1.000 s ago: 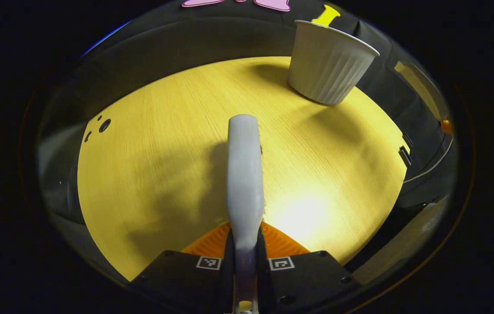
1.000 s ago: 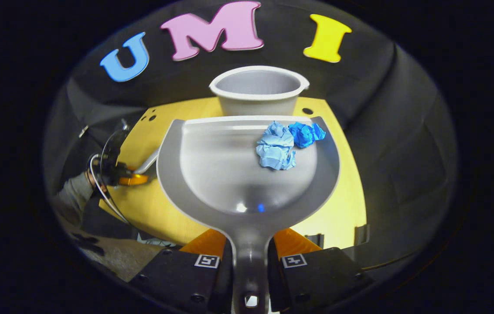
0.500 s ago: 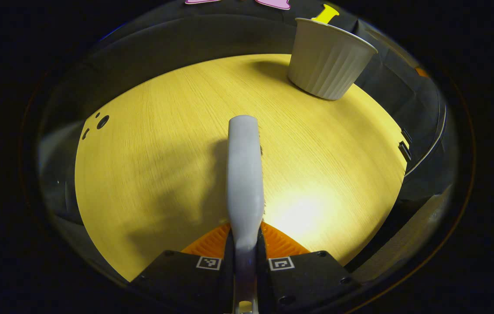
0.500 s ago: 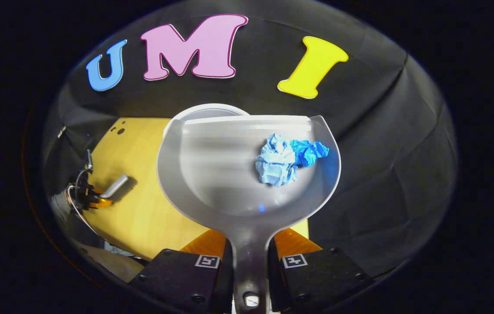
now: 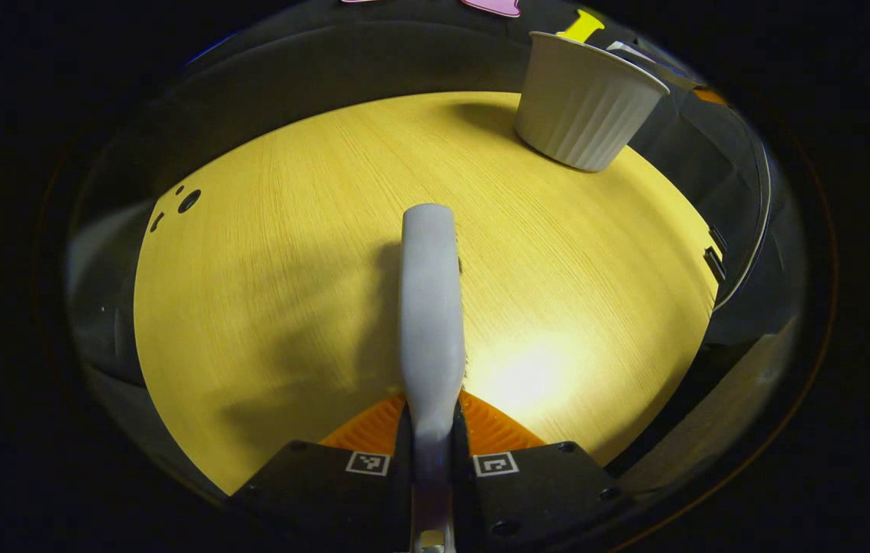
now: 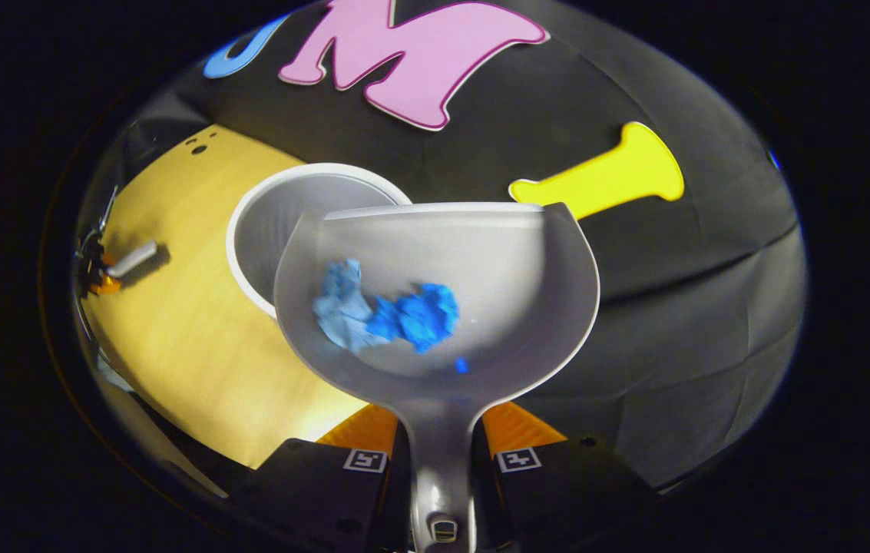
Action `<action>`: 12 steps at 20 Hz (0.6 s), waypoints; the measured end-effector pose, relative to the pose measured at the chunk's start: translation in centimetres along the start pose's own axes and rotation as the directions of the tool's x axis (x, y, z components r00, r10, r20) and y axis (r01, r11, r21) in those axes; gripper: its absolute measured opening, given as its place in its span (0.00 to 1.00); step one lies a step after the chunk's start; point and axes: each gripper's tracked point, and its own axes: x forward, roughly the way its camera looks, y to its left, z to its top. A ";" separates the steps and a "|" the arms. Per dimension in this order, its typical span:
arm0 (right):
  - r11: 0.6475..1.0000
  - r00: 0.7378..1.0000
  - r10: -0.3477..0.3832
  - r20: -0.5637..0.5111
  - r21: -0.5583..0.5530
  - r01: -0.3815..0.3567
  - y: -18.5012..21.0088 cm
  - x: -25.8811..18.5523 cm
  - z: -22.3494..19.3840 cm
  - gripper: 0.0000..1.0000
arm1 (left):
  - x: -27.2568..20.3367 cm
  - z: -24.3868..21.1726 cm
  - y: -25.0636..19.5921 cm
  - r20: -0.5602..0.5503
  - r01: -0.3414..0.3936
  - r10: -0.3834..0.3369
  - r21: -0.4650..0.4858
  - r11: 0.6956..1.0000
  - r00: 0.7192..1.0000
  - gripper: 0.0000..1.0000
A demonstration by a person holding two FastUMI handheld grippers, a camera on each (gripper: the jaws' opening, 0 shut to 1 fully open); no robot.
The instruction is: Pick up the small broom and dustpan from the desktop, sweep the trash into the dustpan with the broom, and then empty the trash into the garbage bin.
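The right gripper [image 6: 441, 453] clamps the dustpan [image 6: 481, 253] handle; blue paper wads [image 6: 388, 311] lie inside, frame centre. The left gripper [image 5: 431, 445] clamps the broom [image 5: 428, 307], lower centre.

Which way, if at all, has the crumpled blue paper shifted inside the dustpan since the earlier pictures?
Yes. The crumpled blue paper has slid from the right side of the dustpan toward its left, the side over the garbage bin.

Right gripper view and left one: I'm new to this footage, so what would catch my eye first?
The blue crumpled paper lies in the grey dustpan, whose handle the right gripper grips above the white bin. In the left gripper view, the left gripper grips the broom over the yellow desktop, the bin at far right.
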 end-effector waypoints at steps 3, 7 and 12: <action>0.990 0.999 -0.030 -0.024 -0.138 0.027 -0.7 0.1 0.2 0.37 | 0.1 0.0 0.0 0.002 0.003 -0.003 -0.003 1.000 1.000 0.25; 0.961 0.997 -0.056 -0.061 -0.275 0.038 -1.6 0.0 1.3 0.37 | 0.1 -0.1 0.0 0.004 0.009 -0.009 -0.007 1.000 1.000 0.25; 0.907 0.993 -0.076 -0.089 -0.421 0.032 -2.4 0.5 2.2 0.37 | 0.5 -0.4 -0.1 0.004 0.008 -0.008 -0.017 1.000 1.000 0.25</action>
